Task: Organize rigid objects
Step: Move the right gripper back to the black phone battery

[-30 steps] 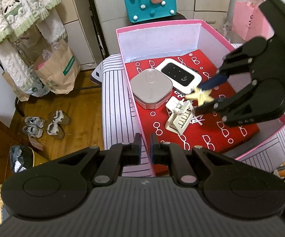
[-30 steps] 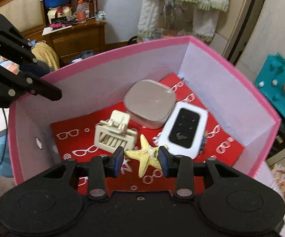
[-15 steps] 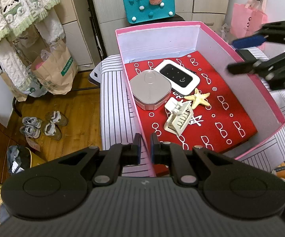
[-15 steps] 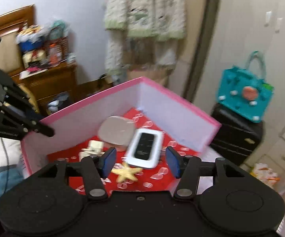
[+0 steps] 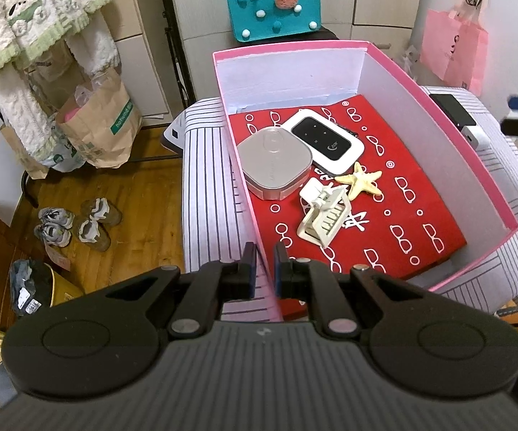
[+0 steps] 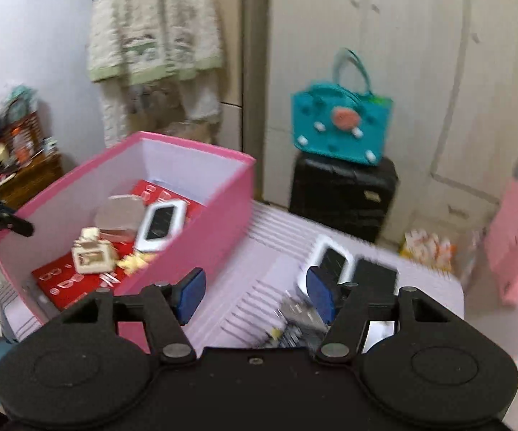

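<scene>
A pink box (image 5: 438,115) with a red liner stands on a striped stool. In it lie a grey square case (image 5: 275,161), a white pocket router (image 5: 321,140), a yellow starfish (image 5: 360,180) and a cream hair claw (image 5: 325,217). My left gripper (image 5: 265,269) is shut on the box's near wall. My right gripper (image 6: 255,296) is open and empty, to the right of the box (image 6: 201,230), above the stool. A white-edged device (image 6: 332,260) and a black one (image 6: 375,278) lie beyond it.
A teal felt bag (image 6: 337,125) sits on a black suitcase (image 6: 341,194) behind the stool. A pink paper bag (image 5: 454,50) hangs at the right. Shoes (image 5: 75,221) and paper bags (image 5: 101,122) lie on the wooden floor at the left.
My right gripper let go of the starfish in the box, opened wide, and swung out of the box to the right. My left gripper kept its hold on the wall.
</scene>
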Motion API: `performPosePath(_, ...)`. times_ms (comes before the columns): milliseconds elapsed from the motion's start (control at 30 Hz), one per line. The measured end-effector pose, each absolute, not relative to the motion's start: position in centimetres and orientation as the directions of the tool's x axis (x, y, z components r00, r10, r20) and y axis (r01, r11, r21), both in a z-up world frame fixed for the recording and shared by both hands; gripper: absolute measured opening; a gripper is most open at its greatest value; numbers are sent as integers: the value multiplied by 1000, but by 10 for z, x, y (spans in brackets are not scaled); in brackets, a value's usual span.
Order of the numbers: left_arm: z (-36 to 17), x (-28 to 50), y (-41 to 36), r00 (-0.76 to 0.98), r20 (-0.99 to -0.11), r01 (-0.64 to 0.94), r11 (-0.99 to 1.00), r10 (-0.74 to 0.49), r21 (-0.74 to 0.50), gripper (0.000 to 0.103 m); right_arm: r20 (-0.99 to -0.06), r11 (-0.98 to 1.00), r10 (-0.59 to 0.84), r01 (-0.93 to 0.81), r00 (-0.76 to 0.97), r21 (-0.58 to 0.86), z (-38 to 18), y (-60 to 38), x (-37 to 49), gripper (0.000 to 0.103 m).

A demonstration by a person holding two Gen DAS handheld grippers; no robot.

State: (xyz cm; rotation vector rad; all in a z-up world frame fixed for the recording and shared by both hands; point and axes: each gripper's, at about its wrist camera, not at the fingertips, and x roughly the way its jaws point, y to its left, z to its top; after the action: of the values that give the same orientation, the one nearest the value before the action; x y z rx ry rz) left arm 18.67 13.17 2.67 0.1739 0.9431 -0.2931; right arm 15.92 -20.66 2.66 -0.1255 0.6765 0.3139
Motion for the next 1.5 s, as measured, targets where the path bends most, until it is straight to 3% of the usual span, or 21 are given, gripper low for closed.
performPosePath(433,26,185,131,565,-812,261,965,-151,3,9,-723,969,247,-173,645,177,-59,-255,170,67)
performPosePath(500,26,185,129,566,-812,255,967,-145,6,9,-735,971,237,-181,635,157,-69,-254,176,60)
performPosePath(700,27,185,128,565,-814,244,970,-135,8,9,-746,963,262,-218,612,159,-82,-248,194,61)
performPosePath(933,27,185,128,563,-815,242,970,-134,8,9,-744,964,196,-263,639,28,-84,-232,201,66)
performPosePath(1100,27,186,129,567,-812,243,970,-140,3,9,-762,963,207,-263,613,49,-78,-237,197,56)
performPosePath(1200,27,185,130,564,-813,246,969,-146,-4,9,-763,963,236,-250,602,101,-77,-244,193,55)
performPosePath(1500,27,185,133,567,-808,247,969,-158,-16,9,-759,964,205,-262,619,47,-78,-235,190,54)
